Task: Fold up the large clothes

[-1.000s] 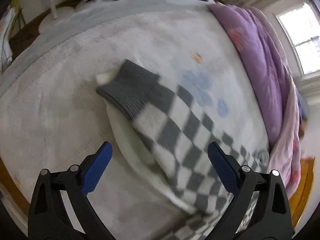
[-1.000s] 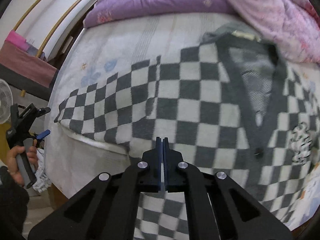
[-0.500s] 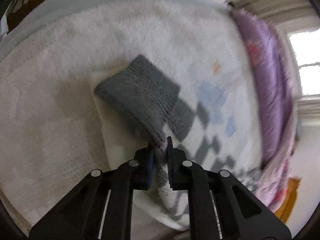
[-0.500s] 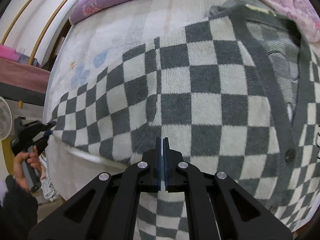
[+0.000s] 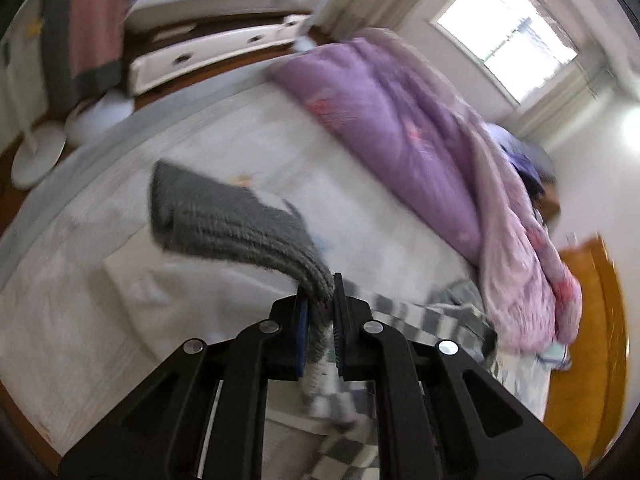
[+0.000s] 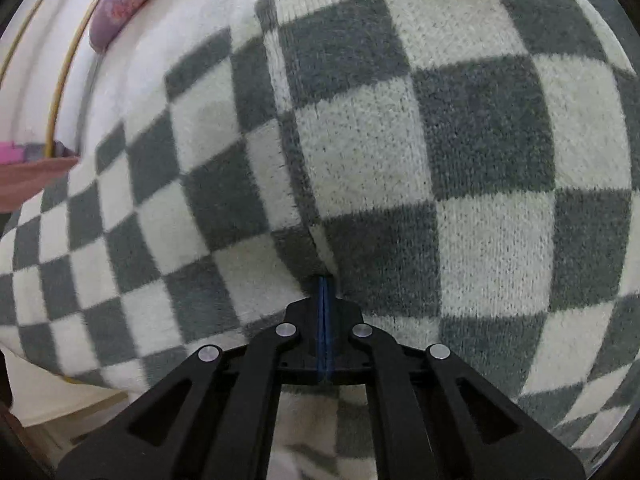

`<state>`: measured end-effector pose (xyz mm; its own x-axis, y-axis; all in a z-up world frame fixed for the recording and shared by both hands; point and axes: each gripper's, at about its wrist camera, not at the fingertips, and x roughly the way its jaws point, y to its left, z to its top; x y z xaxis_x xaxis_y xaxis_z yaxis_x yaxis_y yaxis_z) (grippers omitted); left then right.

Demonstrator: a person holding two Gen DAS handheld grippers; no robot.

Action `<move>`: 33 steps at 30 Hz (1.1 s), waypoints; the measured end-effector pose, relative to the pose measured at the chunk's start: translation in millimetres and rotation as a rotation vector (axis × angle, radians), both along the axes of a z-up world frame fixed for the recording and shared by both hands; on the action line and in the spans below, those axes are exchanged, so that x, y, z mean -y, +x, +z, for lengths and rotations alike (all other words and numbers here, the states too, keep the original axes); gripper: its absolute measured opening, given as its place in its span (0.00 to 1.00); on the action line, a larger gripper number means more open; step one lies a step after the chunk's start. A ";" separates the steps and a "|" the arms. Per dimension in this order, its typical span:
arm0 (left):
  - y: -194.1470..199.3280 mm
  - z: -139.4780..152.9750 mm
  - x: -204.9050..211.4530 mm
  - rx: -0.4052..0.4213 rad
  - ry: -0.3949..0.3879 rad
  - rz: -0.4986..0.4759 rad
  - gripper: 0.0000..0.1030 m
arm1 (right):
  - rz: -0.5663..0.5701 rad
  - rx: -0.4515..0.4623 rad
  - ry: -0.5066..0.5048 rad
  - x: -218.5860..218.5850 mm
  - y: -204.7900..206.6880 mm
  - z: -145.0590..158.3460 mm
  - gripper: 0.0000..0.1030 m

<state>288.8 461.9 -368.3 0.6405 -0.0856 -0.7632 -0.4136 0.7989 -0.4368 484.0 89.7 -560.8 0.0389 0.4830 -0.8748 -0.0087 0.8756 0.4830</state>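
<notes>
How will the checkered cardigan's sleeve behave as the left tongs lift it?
Likely floppy: the gray cuff already droops beyond the left tongs. Its fuzzy knit probably grips rather than slips. The checkered cardigan will likely drag behind.

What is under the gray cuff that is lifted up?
Under the gray cuff you can see the white bed cover. The left hand-held gripper pinches the sleeve, hiding the fabric between its pads.

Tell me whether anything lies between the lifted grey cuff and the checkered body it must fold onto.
Nothing visible does. The left claw holds the grey ribbed knit cuff above bare white bedspread; the purple quilt lies off to the side.
</notes>
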 end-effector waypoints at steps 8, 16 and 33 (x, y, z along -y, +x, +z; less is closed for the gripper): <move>54.0 26.8 191.7 0.057 0.111 -0.245 0.10 | -0.112 0.197 -0.042 183.4 -54.0 83.5 0.04; 98.7 -49.0 400.1 -0.016 0.172 -0.430 0.10 | -0.424 0.257 -0.205 445.4 -130.8 114.9 0.05; 121.8 -228.5 561.4 -0.428 0.458 -0.667 0.18 | -1.056 0.156 -0.121 711.1 -217.9 65.5 0.14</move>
